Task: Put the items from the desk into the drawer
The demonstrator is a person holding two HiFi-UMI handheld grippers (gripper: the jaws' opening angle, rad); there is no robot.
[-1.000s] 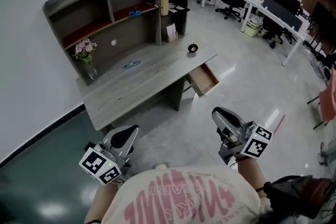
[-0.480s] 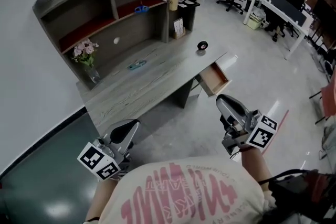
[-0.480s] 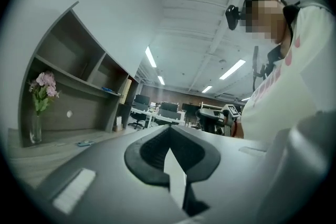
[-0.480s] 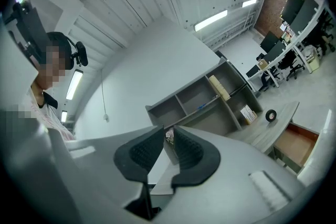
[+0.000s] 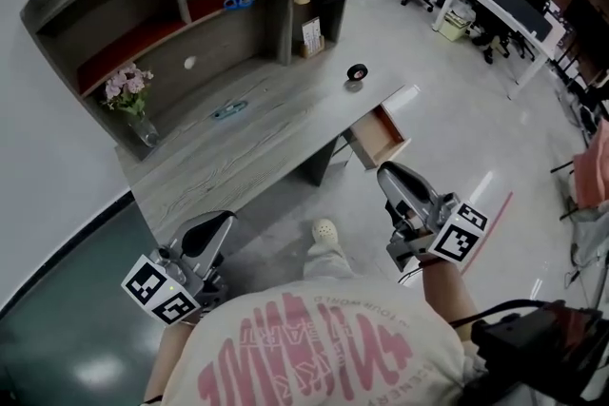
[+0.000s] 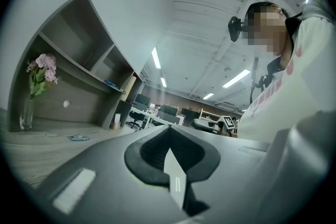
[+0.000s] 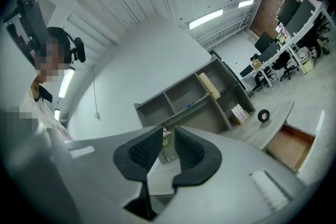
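While both claws hang in the air short of the desk (image 5: pixel 249 150), neither has anything in it. The left claw (image 5: pixel 222 222) has its jaws together, pads meeting at the tips with nothing between them. The right claw (image 5: pixel 389 176) has its jaws a narrow slit apart, also empty. In the right gripper view, a vase (image 7: pixel 167 150) of pink flowers at the back of the desk shows through that slit.

Just ahead of the right claw, and slightly to its left, the drawer (image 5: pixel 379 136) stands pulled out from the desk's near end; what can be seen of its inside looks bare. Further ahead of that claw, past the drawer, a black tape roll (image 5: pixel 357 71) sits on the desktop near the corner.

Ahead of the left claw, well apart from it, a small teal item (image 5: pixel 229 111) lies flat near the middle of the desk; what it is I cannot tell. The vase is ahead and to this claw's left, against the shelves (image 5: pixel 181 24) that rise behind the desktop.

Between the two claws, nearer the person, a pale shoe (image 5: pixel 325 232) rests on the floor.
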